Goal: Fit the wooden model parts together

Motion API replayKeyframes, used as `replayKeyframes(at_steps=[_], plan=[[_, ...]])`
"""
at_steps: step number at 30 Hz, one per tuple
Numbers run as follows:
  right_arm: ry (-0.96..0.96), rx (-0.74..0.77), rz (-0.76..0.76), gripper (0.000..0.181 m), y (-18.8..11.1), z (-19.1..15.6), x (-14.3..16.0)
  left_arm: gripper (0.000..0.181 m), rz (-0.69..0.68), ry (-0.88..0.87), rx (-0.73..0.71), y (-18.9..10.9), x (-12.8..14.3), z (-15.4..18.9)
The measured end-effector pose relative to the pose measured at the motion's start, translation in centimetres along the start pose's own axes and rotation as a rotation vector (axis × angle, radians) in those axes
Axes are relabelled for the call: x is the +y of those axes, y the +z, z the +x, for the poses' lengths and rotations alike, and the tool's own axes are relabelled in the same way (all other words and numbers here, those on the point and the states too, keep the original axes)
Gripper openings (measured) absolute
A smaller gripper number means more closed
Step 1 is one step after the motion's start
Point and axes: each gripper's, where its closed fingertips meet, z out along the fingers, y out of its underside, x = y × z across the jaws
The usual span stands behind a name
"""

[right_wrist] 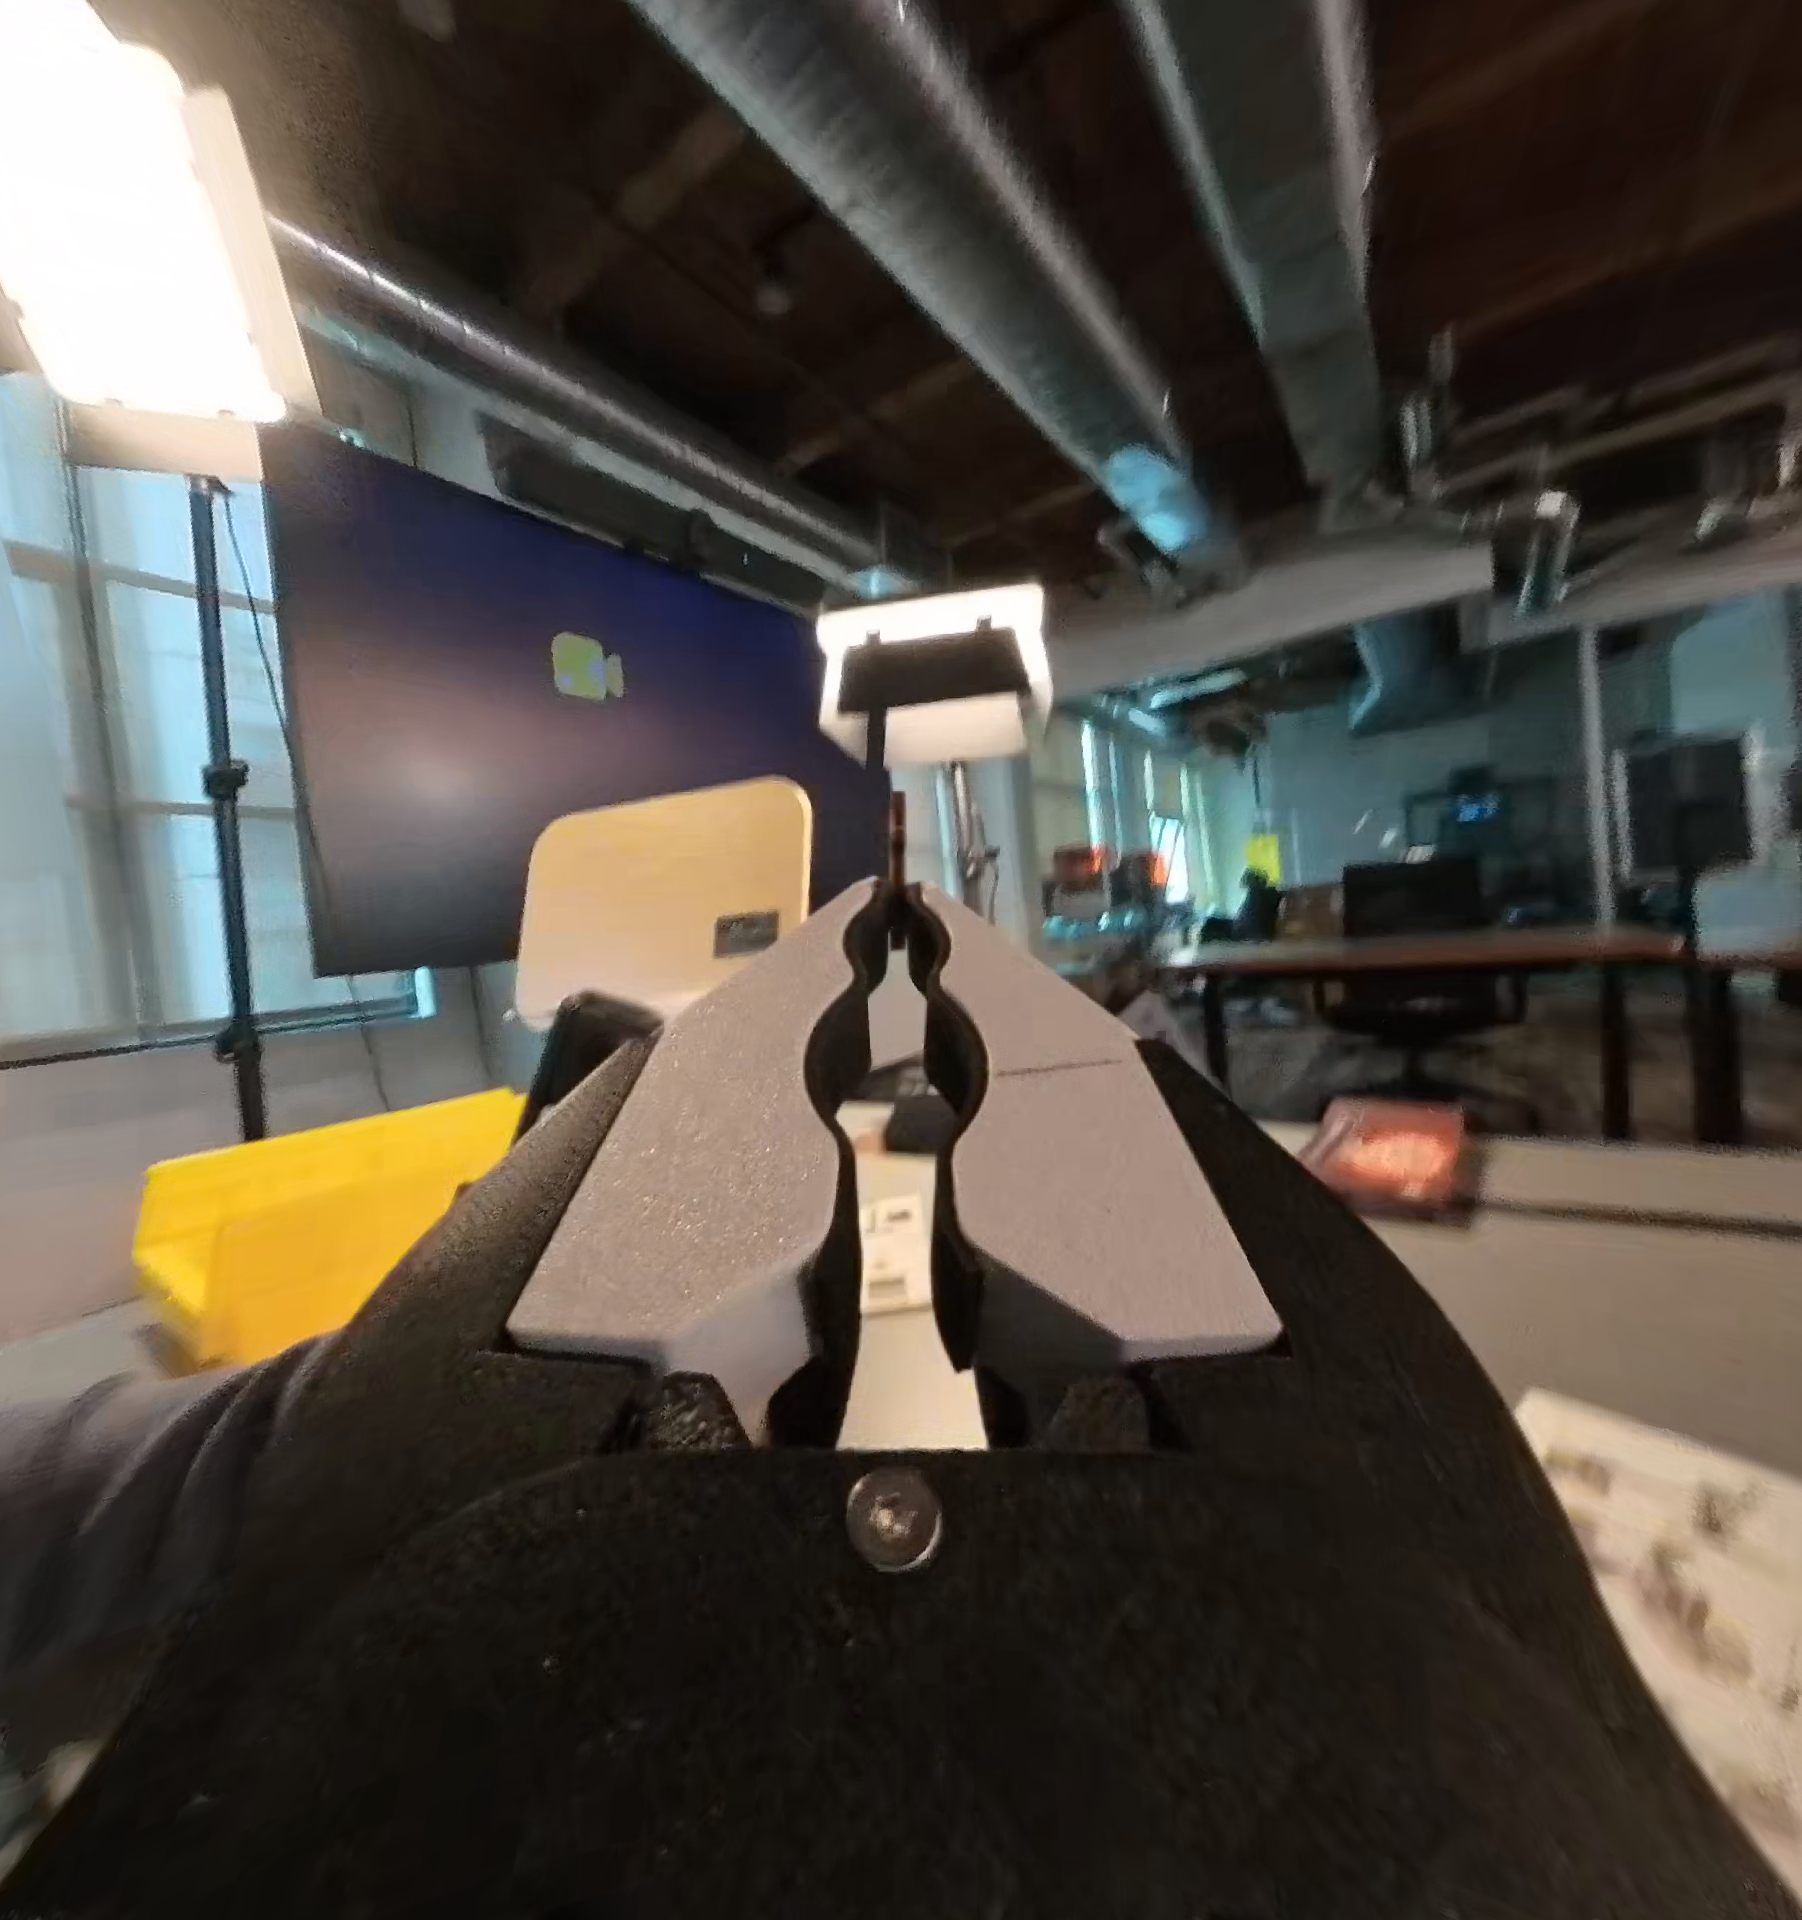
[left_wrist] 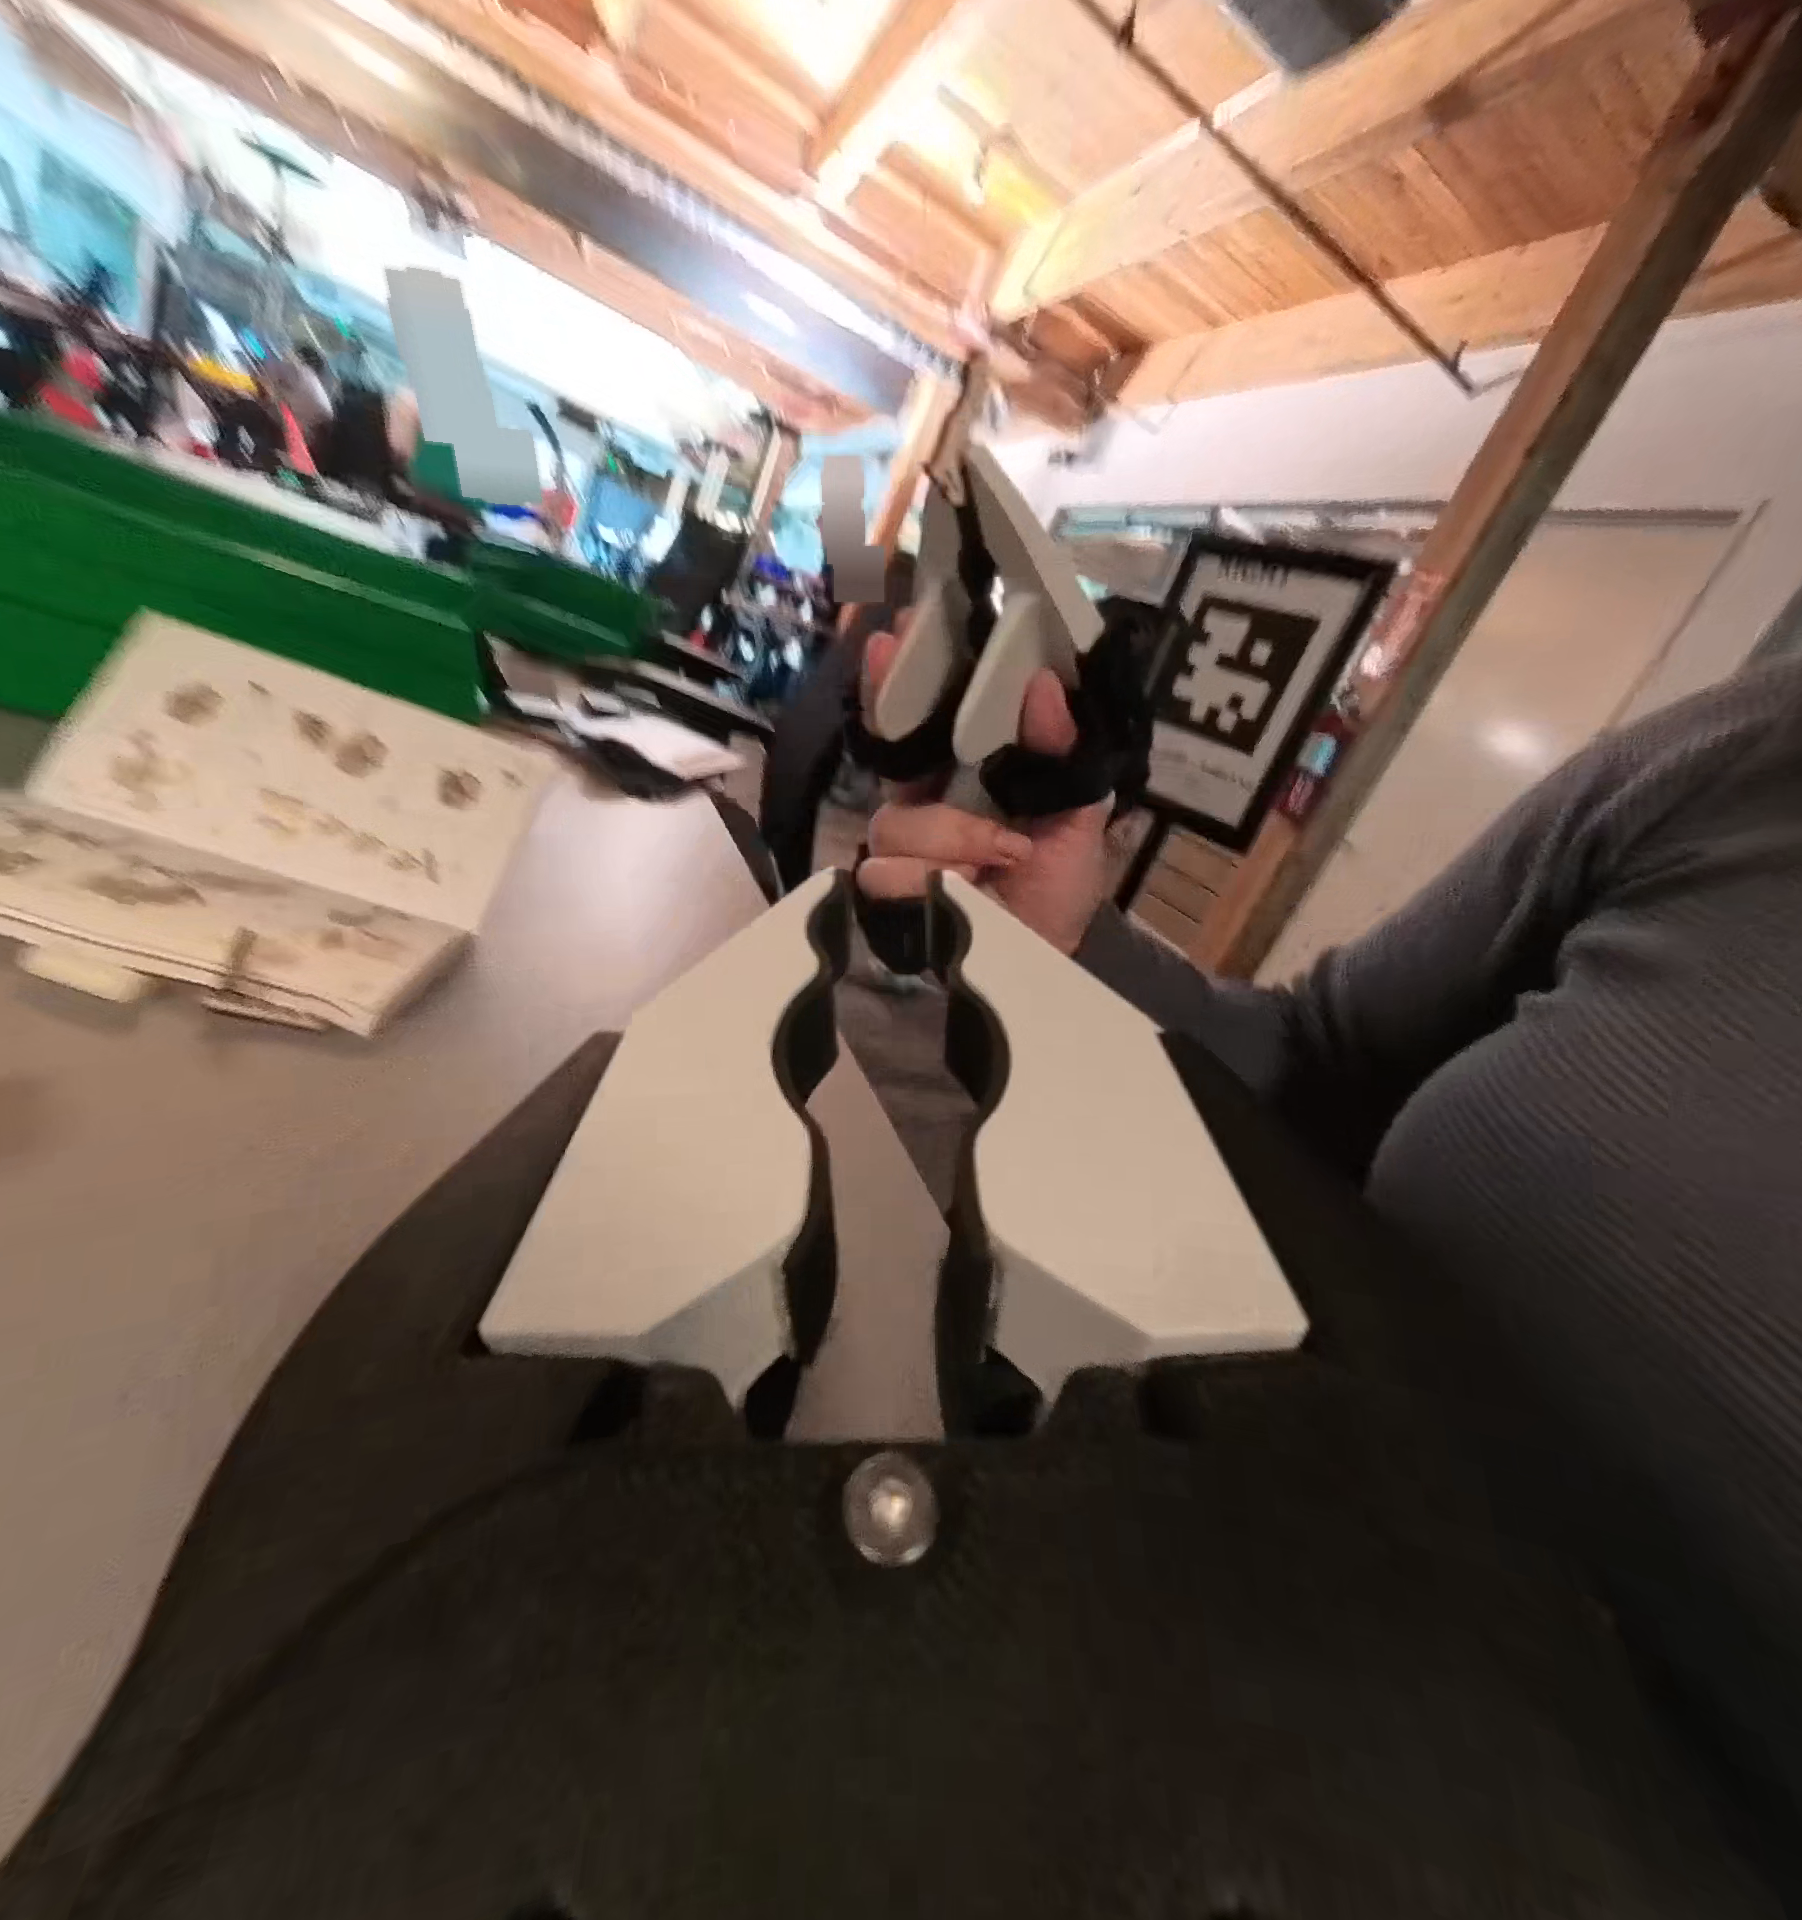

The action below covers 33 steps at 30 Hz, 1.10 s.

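Observation:
My right gripper point(right_wrist: 897, 896) points up and away from the table. Its jaws are shut on a thin dark wooden piece point(right_wrist: 895, 831), seen edge-on, which sticks up past the tips. The same gripper shows in the left wrist view point(left_wrist: 964, 494), held upright in a hand. The piece is blurred there against the wooden ceiling. My left gripper point(left_wrist: 889, 888) is just below that hand. It is open with a narrow gap and nothing between the fingers. A stack of wooden part sheets with a printed sheet point(left_wrist: 253, 831) lies on the grey table point(left_wrist: 149, 1195) to the left.
A person's grey sleeve point(left_wrist: 1551, 935) fills the right of the left wrist view. In the right wrist view, a yellow bin point(right_wrist: 305, 1226) stands on the table to the left. An orange packet point(right_wrist: 1396, 1153) lies to the right. A printed sheet point(right_wrist: 1707, 1621) is at the lower right. The left gripper's tips are roughly 12 cm from the right gripper's.

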Motion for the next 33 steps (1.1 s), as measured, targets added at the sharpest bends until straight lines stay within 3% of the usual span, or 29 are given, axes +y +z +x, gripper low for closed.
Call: replayKeyframes(at_steps=[3,9,13,16,20,23,28,30,33], plan=[[0.171,-0.05,-0.123,0.0,-1.2,-0.9,3.6,0.017,-0.088,0.058,-0.049,1.8,2.4,0.0],[0.396,-0.218,-0.275,0.0,-1.2,-4.4,8.6,0.026,0.022,0.109,-0.154,1.6,1.2,-0.6],[0.405,-0.256,-0.292,0.0,-1.0,-5.1,9.1,0.018,0.052,0.112,-0.14,1.3,0.8,-0.4],[0.39,-0.267,-0.304,0.0,-1.0,-5.1,9.2,0.0,0.054,0.124,-0.073,1.5,1.0,0.6],[0.357,-0.276,-0.326,0.0,-1.2,-5.2,9.3,0.0,0.055,0.116,-0.056,1.5,1.2,0.6],[0.354,-0.294,-0.329,0.0,-1.3,-5.4,9.1,0.014,0.072,0.077,-0.052,1.5,1.1,0.5],[0.334,-0.302,-0.331,0.0,-1.4,-5.5,9.1,0.006,0.076,0.079,-0.014,1.5,1.1,1.1],[0.328,-0.299,-0.331,0.0,-1.4,-5.4,9.1,0.021,0.086,0.058,0.002,1.6,1.0,1.2],[0.344,-0.301,-0.325,0.0,-1.6,-5.2,9.2,0.023,0.113,0.041,0.001,1.5,0.6,1.2]])
